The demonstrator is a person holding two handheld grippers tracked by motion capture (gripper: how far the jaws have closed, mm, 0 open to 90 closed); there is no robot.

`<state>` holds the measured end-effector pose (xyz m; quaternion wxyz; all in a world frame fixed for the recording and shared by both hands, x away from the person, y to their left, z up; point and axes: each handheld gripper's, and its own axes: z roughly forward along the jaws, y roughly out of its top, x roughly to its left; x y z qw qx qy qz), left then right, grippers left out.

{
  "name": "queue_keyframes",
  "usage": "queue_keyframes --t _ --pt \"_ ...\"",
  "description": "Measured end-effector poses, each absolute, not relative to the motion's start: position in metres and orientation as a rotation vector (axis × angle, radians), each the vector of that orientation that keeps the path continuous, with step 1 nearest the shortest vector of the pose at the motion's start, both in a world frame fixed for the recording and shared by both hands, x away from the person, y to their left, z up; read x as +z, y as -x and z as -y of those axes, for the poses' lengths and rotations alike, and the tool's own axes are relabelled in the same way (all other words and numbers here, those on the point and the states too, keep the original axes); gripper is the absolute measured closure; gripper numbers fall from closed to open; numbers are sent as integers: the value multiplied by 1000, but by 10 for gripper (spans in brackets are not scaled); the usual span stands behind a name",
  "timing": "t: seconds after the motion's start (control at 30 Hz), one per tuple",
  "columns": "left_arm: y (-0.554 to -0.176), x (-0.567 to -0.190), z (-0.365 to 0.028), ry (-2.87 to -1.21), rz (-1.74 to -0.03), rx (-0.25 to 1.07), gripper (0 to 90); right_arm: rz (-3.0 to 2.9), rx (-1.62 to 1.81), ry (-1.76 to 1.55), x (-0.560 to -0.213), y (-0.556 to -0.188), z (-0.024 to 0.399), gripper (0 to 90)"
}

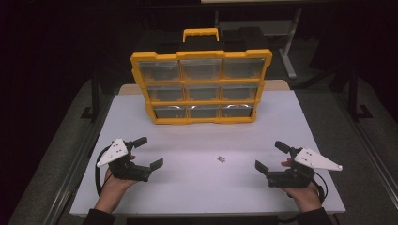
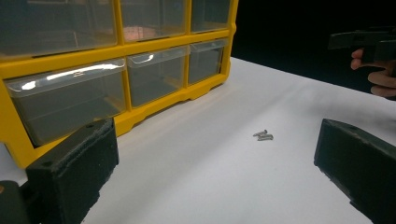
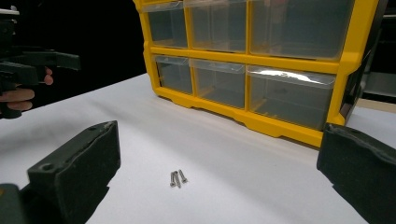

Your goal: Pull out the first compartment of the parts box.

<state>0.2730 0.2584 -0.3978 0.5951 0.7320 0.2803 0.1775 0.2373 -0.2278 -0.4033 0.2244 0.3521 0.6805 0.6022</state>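
Observation:
A yellow organizer (image 1: 201, 86) with nine clear drawers stands upright at the back of the white table (image 1: 202, 187); all its drawers look closed (image 2: 116, 51) (image 3: 261, 60). A few small silver screws (image 1: 221, 160) (image 2: 264, 136) (image 3: 177, 178) lie together on the table in front of it. My left gripper (image 1: 149, 152) rests at the front left, open and holding nothing. At the front right my right gripper (image 1: 270, 157) is open too, nothing between its jaws. Both point inward toward the screws, well apart from them.
The organizer has a yellow carry handle (image 1: 201, 34) on top. Dark floor surrounds the table, with a table leg frame (image 1: 288, 47) at the back right. Bare white tabletop stretches between the grippers and the organizer.

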Motion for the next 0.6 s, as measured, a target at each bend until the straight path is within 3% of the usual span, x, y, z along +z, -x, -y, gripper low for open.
queue_keyframes --t 0.6 --pt "-281 -391 -246 -1681 -625 438 0 -1881 1672 -962 -403 -237 228 0"
